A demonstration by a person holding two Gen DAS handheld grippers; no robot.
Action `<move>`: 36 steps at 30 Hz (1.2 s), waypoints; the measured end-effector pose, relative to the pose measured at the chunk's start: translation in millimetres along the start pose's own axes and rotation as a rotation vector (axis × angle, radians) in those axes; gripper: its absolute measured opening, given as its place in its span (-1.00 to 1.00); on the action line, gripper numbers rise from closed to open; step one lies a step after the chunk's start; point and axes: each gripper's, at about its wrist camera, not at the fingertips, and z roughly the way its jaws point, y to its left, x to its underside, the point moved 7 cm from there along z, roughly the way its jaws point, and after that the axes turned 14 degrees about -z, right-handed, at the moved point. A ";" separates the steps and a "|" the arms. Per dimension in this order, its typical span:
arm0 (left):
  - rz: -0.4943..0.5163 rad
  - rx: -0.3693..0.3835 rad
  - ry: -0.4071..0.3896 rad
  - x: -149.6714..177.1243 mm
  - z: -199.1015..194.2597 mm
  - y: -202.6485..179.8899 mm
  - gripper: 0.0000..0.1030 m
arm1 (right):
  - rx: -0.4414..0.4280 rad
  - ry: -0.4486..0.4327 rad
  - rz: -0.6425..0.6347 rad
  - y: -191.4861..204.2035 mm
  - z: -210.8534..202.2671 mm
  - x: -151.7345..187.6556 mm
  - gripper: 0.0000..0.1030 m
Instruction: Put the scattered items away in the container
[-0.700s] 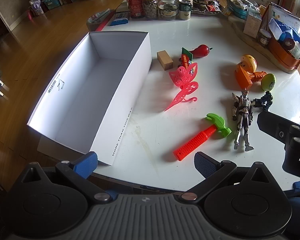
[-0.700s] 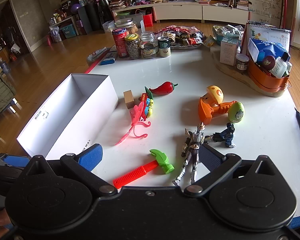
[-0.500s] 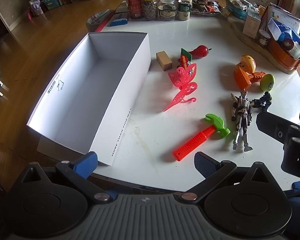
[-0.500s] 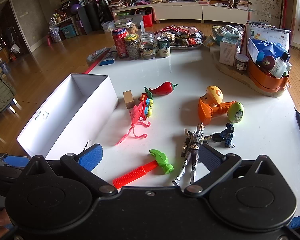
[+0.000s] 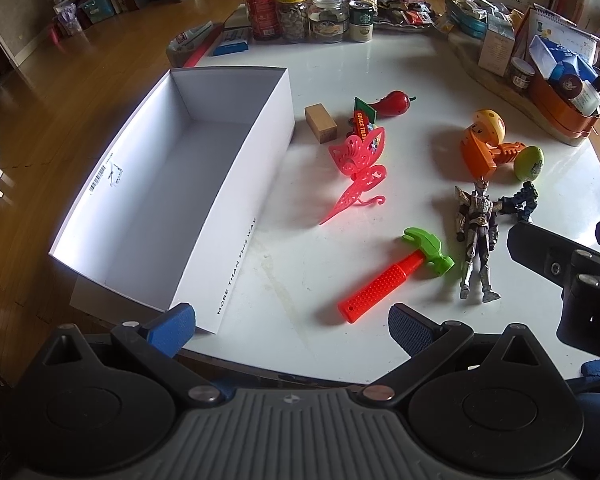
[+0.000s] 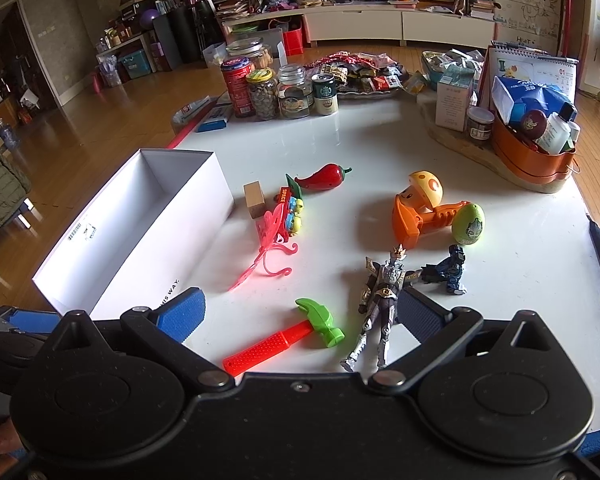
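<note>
A white box (image 5: 236, 184) is seen standing open and empty on the left part of the white table (image 5: 379, 64), its near left corner overhanging the table's near edge. To its right the toys are scattered: a wooden block (image 5: 320, 123) just beside the box wall, a red pepper (image 5: 395, 103), a pink butterfly (image 5: 359, 168) leaning on a small toy train (image 6: 291, 210), an orange toy (image 5: 483, 148) touching a green egg (image 5: 529, 163), a grey figure (image 5: 475, 232), a small blue figure (image 6: 449, 271), and a toy hammer (image 5: 395, 274) nearest. Bare table is left between box and hammer. An orange tub (image 6: 527, 160) at the far right is filled with bottles and packets. The left gripper (image 5: 288, 324) and right gripper (image 6: 300, 310) are held with fingers spread wide, nothing between them.
</note>
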 end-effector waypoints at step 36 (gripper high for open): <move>0.007 0.036 -0.015 1.3 -2.9 -8.0 0.99 | 0.016 0.002 0.003 -13.0 -3.6 6.3 0.93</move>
